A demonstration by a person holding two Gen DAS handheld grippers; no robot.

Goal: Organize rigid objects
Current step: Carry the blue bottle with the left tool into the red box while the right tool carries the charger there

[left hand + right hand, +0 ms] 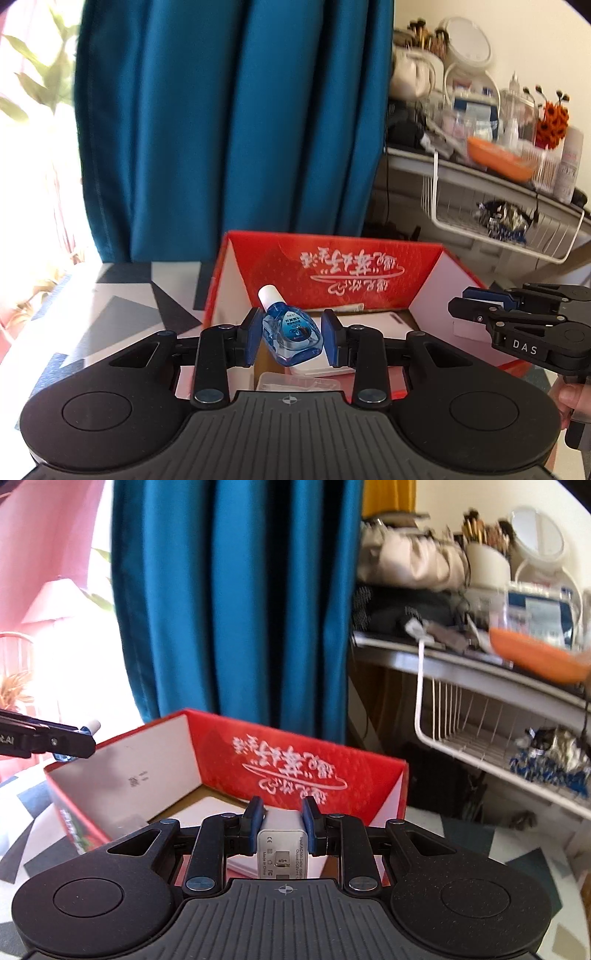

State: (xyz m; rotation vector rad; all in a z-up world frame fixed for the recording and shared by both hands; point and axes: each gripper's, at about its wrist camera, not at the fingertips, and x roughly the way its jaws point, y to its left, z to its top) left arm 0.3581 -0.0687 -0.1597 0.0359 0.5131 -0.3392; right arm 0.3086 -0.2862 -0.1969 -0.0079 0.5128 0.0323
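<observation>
A blue curtain [229, 122] hangs ahead of both tongs, with a cluttered shelf [476, 173] and a wire basket [498, 225] off to their right, blurred. Below lies a counter [110, 306] patterned in grey, black and white. A red box [295, 760] stands open just ahead of both tongs. The left tongs [291, 338] are clamped on a small blue bottle [291, 334], its long axis tilted, white cap pointing up and away. The right tongs [283, 825] are clamped on a white charger [282, 853], printed end facing the camera, its far end hidden. Items inside the box are hard to make out.
</observation>
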